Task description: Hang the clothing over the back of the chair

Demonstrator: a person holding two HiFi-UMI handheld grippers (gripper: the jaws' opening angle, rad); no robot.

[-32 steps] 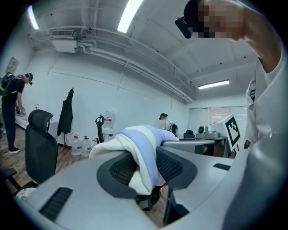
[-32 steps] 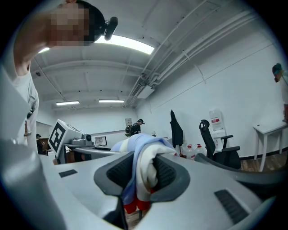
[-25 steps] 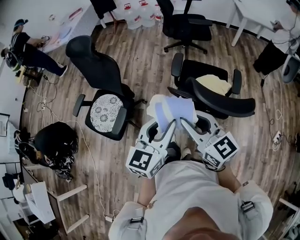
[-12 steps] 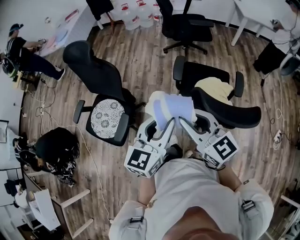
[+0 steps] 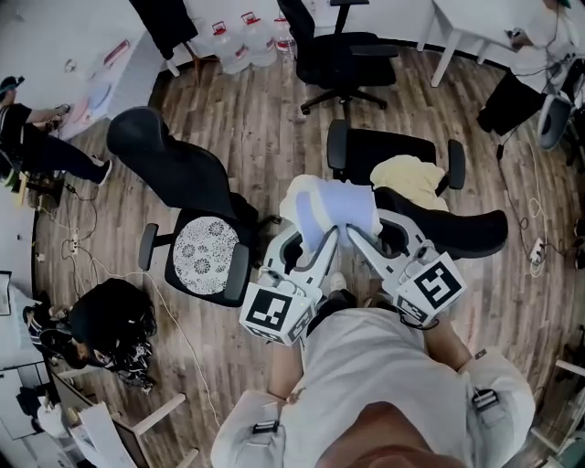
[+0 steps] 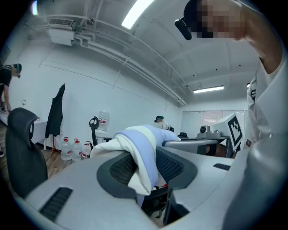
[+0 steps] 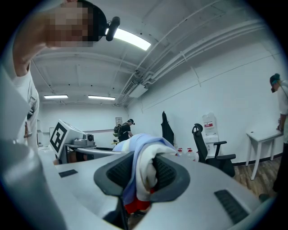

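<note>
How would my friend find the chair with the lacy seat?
Start at the wooden floor with its black office chairs. Just left of the left claw stands that chair. Only it has a round white lacy cover on its seat; the right chair holds a yellow cloth and the far chair is bare.

Bright, even white light falls from ceiling strip lights (image 6: 137, 13) above the clothing (image 6: 139, 152), and the nearest one glares. Shadows on the wooden floor (image 5: 274, 137) beyond the clothing are faint. All 3 views curve and darken at the edges.
</note>
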